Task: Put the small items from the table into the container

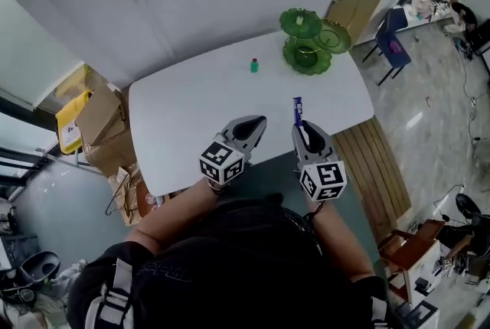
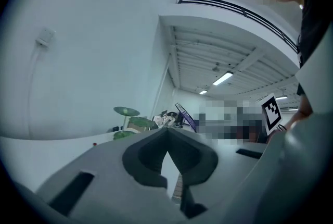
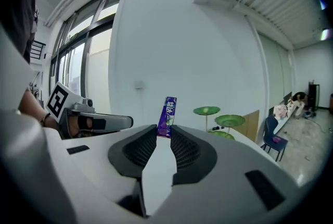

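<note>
A purple snack bar packet (image 1: 298,110) sticks up from my right gripper (image 1: 302,123), which is shut on its lower end; in the right gripper view the packet (image 3: 167,116) stands upright between the jaw tips (image 3: 164,133). My left gripper (image 1: 256,122) is held over the table's near edge with its jaws shut and nothing in them (image 2: 167,132). A small green bottle with a red cap (image 1: 253,65) stands on the white table (image 1: 191,113). The green three-tier dish stand (image 1: 310,40) is at the table's far right corner, also visible as the green stand (image 3: 221,121) in the right gripper view.
Cardboard boxes (image 1: 103,125) are stacked on the floor left of the table. A wooden slatted bench (image 1: 375,167) runs along the table's right side. A blue chair (image 1: 392,44) stands beyond the far right corner.
</note>
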